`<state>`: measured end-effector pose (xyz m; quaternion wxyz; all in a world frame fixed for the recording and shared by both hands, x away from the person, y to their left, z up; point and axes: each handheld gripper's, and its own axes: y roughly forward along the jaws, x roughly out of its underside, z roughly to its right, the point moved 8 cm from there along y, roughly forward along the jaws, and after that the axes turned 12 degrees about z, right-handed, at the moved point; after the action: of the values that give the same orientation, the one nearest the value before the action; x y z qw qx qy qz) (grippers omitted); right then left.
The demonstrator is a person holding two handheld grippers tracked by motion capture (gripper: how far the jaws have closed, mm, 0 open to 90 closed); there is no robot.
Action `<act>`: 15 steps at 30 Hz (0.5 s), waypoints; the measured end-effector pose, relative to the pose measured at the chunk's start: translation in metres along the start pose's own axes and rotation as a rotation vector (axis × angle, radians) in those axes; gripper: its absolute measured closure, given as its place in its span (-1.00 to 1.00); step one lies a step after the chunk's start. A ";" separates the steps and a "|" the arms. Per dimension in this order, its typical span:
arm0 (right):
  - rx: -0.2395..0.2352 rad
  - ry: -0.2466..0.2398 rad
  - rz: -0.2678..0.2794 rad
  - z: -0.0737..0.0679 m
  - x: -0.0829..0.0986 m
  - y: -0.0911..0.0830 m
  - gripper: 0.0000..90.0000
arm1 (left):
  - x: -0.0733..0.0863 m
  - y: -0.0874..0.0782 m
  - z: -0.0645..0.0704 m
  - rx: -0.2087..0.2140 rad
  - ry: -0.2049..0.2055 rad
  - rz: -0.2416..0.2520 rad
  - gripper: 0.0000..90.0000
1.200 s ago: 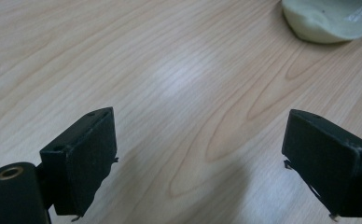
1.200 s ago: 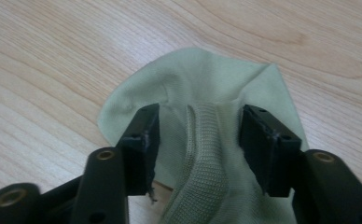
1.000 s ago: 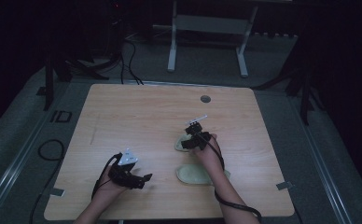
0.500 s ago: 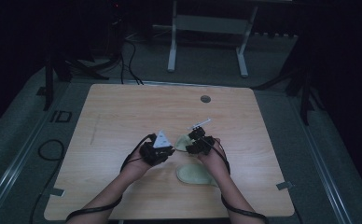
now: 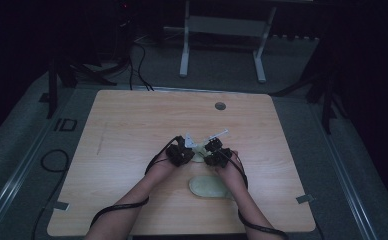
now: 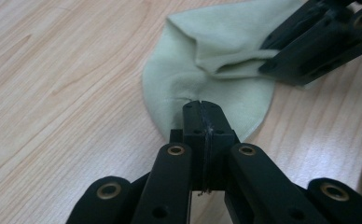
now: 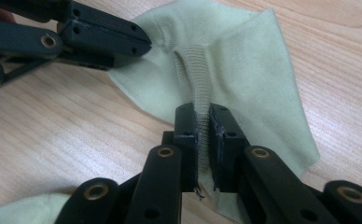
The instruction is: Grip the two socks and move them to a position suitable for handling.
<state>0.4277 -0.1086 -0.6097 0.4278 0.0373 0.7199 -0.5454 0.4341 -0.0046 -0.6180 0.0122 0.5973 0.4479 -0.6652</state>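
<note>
Gripping both sides now: left hand-held gripper point(image 6: 202, 109) clamped on pale green sock point(image 6: 207, 70) body, right hand-held gripper point(image 7: 202, 114) pinching ribbed cuff. Sock mid-bench point(image 5: 132, 125), just beyond second sock point(image 5: 208, 186). Likely unfolding step; next, pull apart gently.

In the high view, the pale green knitted sock point(image 5: 200, 151) between the two grippers is largely covered by them, so its shape is too small to be made out there. The second pale green sock point(image 5: 208, 186) lying flat nearer the person is partly covered by the right forearm. In the right gripper view, this second sock is cut off at the bottom left corner. In the left gripper view, the sock's edge beneath the closed jaws is hidden.
</note>
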 end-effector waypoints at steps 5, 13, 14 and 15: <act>-0.002 0.031 0.039 0.009 -0.008 -0.016 0.84 | 0.001 0.000 0.001 -0.007 0.042 0.015 0.98; -0.012 0.079 0.099 0.029 -0.024 -0.044 0.84 | 0.001 0.000 0.000 0.018 0.029 0.016 0.99; -0.009 0.080 0.101 0.033 -0.025 -0.046 0.84 | 0.001 0.000 -0.001 0.018 0.035 0.015 0.99; -0.007 0.092 0.099 0.037 -0.025 -0.047 0.84 | 0.000 0.000 -0.001 0.016 0.042 0.013 0.98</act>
<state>0.4402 -0.1475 -0.5593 0.4209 0.0963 0.7379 -0.5187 0.4345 -0.0041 -0.6184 0.0023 0.6141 0.4389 -0.6559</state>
